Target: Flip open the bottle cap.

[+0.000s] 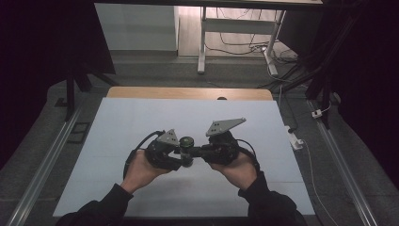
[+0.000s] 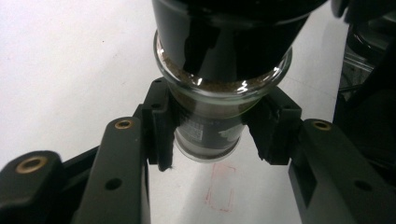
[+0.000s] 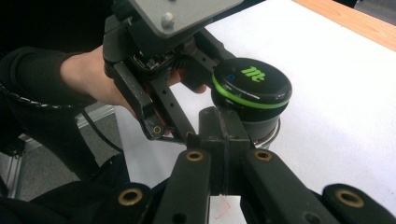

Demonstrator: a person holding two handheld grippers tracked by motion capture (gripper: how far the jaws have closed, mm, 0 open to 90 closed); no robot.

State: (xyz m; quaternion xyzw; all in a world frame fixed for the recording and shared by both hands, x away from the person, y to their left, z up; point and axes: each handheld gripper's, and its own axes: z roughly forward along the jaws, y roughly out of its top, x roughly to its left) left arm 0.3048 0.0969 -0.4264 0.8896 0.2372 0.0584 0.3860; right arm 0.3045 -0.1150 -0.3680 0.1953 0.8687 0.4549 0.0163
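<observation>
A: Where's the jar [image 1: 187,147] seen?

B: Mid-table, held off the white table sheet [image 1: 141,122] btwn both grippers. Glass body, black lid [image 3: 252,82] w/ green ring + green logo on top.

A: Left gripper [image 2: 208,128]?

B: Clenched on the jar's glass body, below the lid. In the left gripper view both pads are seen pressed to the glass, one per side. Brown contents are visible at the glass rim. A faint red rectangle [image 2: 221,187] is marked on the sheet under it.

A: Right gripper [image 3: 223,140]?

B: Jaws are seen closed together in the right gripper view, tips just beside the lid's lower edge. Whether anything is pinched can't be told; contact pt is hidden.

A: Hands?

B: Left hand [image 1: 140,168] and right hand [image 1: 241,168] are wrapped round the gripper bodies, dark sleeves entering from the bottom of the high view. Grey plate [image 1: 225,125] is seen atop the right gripper.
</observation>
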